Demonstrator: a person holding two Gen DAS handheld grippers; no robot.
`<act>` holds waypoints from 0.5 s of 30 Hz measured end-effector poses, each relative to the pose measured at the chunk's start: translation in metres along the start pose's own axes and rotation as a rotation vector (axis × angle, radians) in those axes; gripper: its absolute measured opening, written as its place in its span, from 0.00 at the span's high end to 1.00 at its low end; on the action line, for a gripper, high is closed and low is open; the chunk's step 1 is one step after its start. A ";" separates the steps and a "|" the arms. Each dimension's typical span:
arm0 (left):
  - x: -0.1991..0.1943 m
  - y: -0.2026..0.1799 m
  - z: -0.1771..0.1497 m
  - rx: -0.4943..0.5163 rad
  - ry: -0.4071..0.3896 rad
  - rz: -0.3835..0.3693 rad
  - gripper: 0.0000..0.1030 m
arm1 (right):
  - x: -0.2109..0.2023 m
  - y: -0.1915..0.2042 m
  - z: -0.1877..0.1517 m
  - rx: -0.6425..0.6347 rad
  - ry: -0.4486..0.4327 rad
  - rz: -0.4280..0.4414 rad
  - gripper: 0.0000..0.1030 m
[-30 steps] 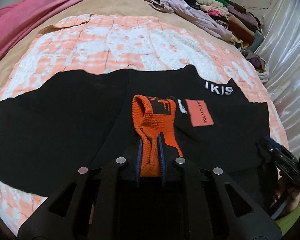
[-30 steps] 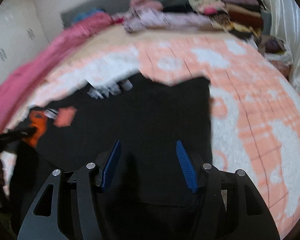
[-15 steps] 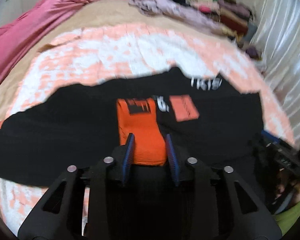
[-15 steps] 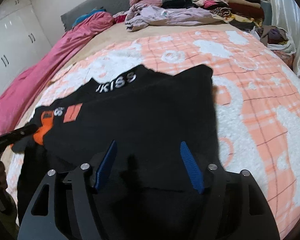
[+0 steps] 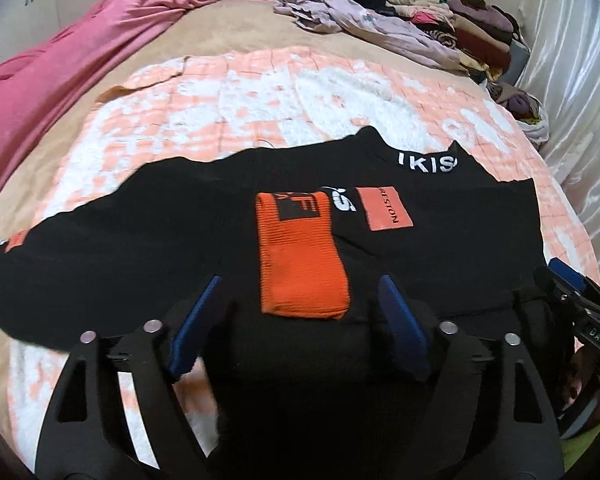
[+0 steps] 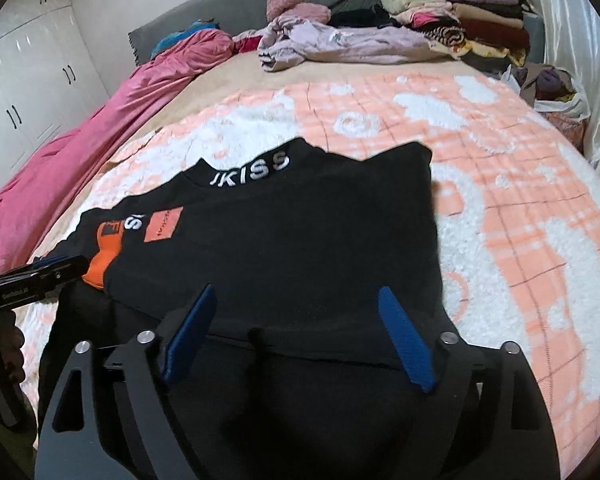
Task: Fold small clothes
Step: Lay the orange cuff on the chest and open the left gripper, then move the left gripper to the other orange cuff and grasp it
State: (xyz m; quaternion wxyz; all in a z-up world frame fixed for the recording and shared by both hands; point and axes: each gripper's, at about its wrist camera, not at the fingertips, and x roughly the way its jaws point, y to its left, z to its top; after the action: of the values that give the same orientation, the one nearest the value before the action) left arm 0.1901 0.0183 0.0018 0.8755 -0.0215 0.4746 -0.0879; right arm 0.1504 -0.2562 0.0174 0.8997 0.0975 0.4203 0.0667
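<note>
Opening above the black sweater (image 5: 180,236), left gripper (image 5: 300,312) and right gripper (image 6: 296,324) hold nothing; the folded orange cuff (image 5: 300,256) could slip open if snagged.

A big fluffy blanket (image 6: 519,208) with orange and white patches lies under the jaws and spreads far past them. Beyond it is a tan sheet (image 5: 236,28). A shiny pink quilt (image 5: 80,52) is bunched up far to the left of the jaws. Straight ahead, far off, a pale purple top (image 6: 339,44) lies crumpled. To the right of it sits a stack of folded clothes (image 6: 471,12). White cupboard doors (image 6: 28,80) stand far left.
</note>
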 end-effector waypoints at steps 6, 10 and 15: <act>-0.024 0.018 -0.005 -0.038 -0.033 0.019 0.09 | -0.024 0.014 0.004 -0.029 -0.047 0.019 0.17; -0.038 0.041 -0.009 -0.084 -0.050 0.030 0.09 | -0.033 0.031 0.007 -0.074 -0.068 0.029 0.17; -0.053 0.072 -0.018 -0.137 -0.066 0.069 0.09 | -0.037 0.051 0.007 -0.136 -0.075 0.051 0.17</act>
State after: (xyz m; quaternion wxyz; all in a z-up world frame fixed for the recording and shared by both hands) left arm 0.1566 0.0993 0.0272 0.8897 -0.0680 0.4507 -0.0243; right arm 0.1301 -0.2153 0.0613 0.9172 0.0496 0.3783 0.1144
